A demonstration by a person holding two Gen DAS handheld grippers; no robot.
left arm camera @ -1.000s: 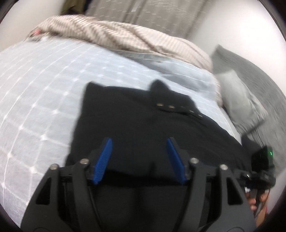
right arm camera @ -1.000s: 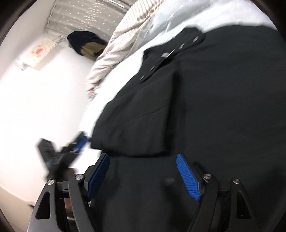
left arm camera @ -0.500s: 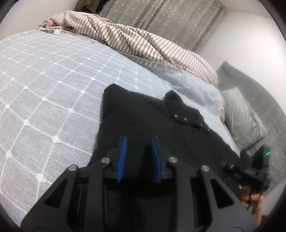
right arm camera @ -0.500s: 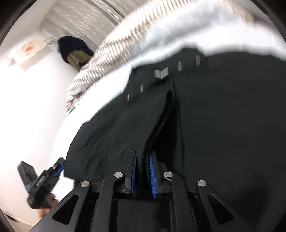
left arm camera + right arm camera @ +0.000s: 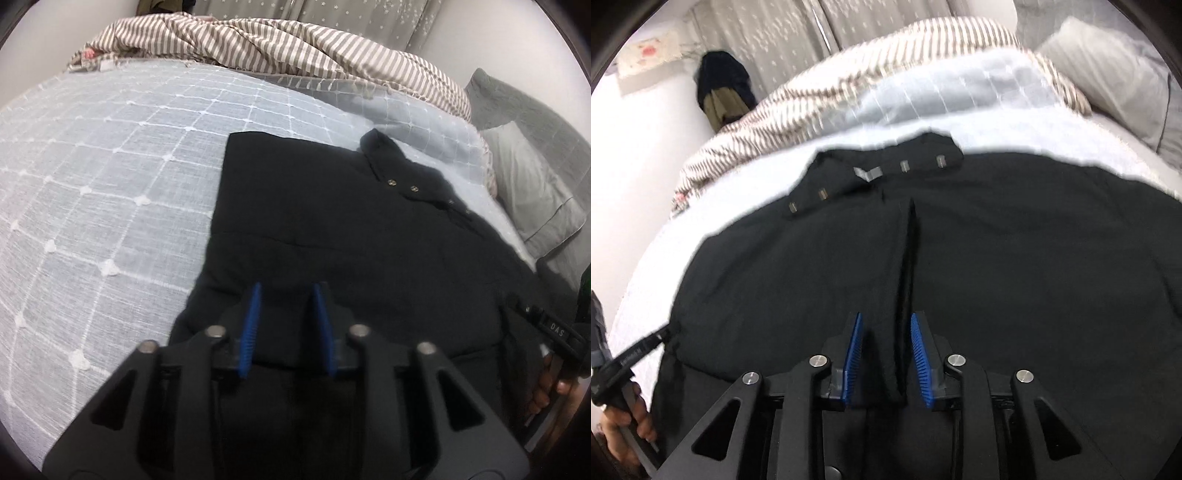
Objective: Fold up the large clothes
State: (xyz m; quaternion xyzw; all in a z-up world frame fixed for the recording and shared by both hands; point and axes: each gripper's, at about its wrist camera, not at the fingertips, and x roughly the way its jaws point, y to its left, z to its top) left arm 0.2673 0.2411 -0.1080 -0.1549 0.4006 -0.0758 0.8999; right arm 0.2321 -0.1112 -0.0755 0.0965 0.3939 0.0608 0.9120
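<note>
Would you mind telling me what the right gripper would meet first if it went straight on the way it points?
The right gripper already has black coat fabric between its fingers; straight on it would run along the raised fold toward the collar, though depth is unclear.

Even soft light, fisheye-warped edges, motion-blurred right view.

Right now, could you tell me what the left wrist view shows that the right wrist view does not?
Only the left wrist view shows the right gripper's handle. Only the right wrist view shows the dark bundle against the curtain and the wall sign. Both show the black garment on the bedspread, the striped blanket, and each gripper pinching black fabric: left gripper, right gripper.
</note>
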